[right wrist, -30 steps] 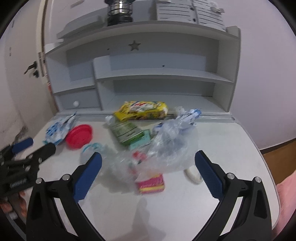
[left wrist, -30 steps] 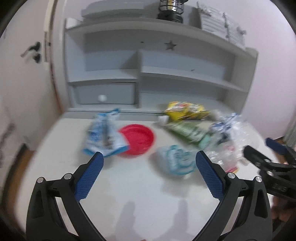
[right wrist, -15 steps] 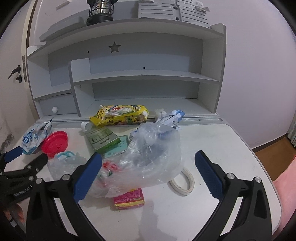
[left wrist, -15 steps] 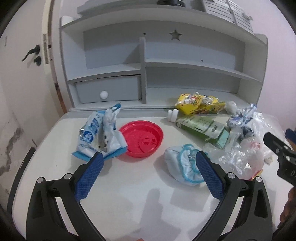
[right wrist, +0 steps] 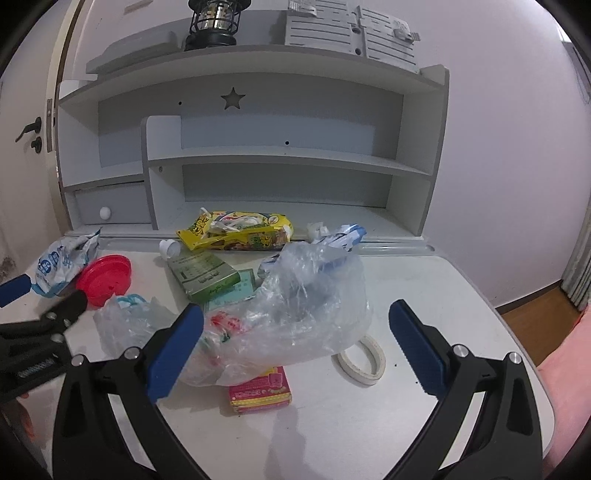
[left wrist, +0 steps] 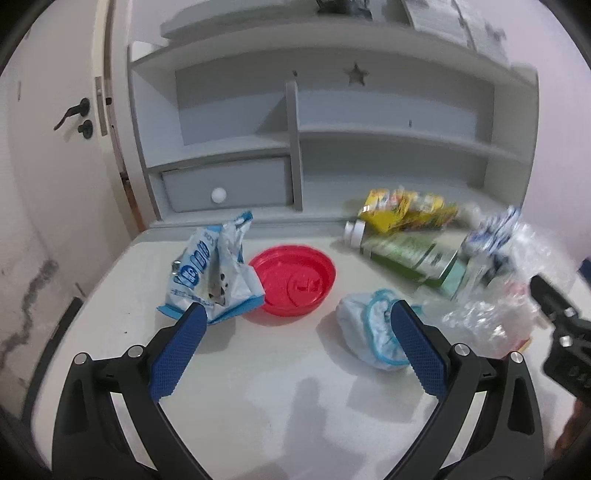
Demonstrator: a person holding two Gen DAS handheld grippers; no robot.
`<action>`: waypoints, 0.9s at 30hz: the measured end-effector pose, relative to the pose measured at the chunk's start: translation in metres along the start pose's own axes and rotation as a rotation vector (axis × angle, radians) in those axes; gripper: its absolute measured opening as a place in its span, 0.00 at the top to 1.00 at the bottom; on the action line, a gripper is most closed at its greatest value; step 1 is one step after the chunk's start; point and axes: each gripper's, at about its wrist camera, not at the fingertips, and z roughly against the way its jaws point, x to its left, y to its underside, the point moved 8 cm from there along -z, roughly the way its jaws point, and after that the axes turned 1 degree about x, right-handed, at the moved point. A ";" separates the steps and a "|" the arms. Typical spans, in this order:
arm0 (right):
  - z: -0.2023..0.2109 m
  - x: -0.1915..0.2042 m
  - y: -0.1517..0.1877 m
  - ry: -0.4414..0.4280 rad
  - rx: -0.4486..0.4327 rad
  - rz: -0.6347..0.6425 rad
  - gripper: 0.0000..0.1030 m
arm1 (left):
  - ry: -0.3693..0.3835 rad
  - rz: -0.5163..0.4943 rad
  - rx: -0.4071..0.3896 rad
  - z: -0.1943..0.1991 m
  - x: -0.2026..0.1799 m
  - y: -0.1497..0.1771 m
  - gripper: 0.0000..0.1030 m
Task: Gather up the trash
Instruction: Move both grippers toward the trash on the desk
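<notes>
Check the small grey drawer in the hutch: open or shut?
Shut. The drawer front sits flush within its frame in the left wrist view, white knob facing out.

Left wrist view: right side is smearing with motion blur, so the yellow snack bag point(left wrist: 406, 214), the green carton point(left wrist: 413, 256) and the clear plastic bag point(left wrist: 506, 291) are losing their print and edges. The right gripper point(left wrist: 561, 332) is getting cut off at the frame edge there, jaws not readable. Right wrist view: the clear bag is covering part of the pink box point(right wrist: 260, 391) and the carton's near end; something red-and-white inside is probably a wrapper. The lantern point(right wrist: 212, 22) is getting clipped at the top.
</notes>
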 end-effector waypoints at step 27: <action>0.004 -0.006 -0.002 0.010 -0.024 -0.036 0.06 | 0.014 0.154 0.028 -0.005 0.039 0.003 0.06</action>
